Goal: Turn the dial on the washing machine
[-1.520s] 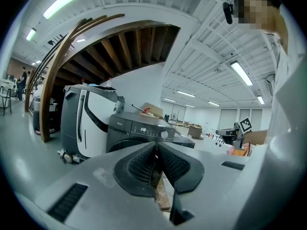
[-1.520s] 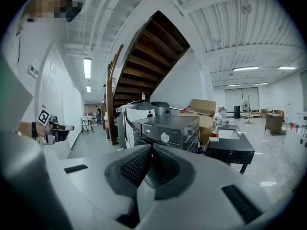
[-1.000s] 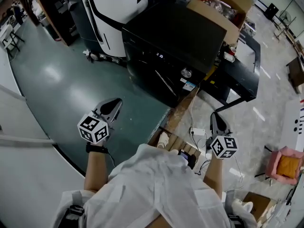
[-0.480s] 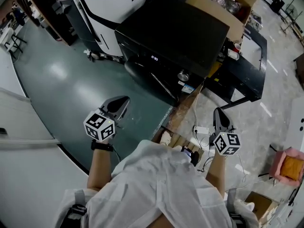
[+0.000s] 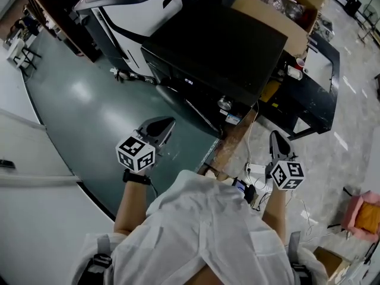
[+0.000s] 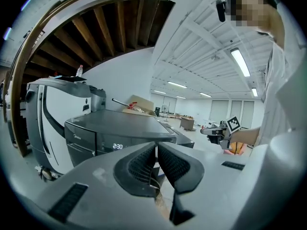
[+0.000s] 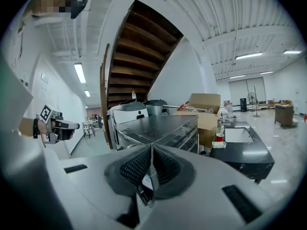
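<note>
Hovering short of the washer (image 5: 225,46), well apart from it, both claws pinched closed and empty: left gripper (image 5: 161,125) before its front, right gripper (image 5: 276,138) off its front right corner. Further on, dial (image 5: 224,103) on the washer's front, right of the lit display (image 5: 188,81), untouched. Reach, grip and turn seemingly all left to do.

Head view looks down; gripper views face the washing machine (image 5: 225,46).

Both arms reach forward, the left gripper (image 5: 159,125) and the right gripper (image 5: 277,140) well apart, jaws pressed together.
</note>
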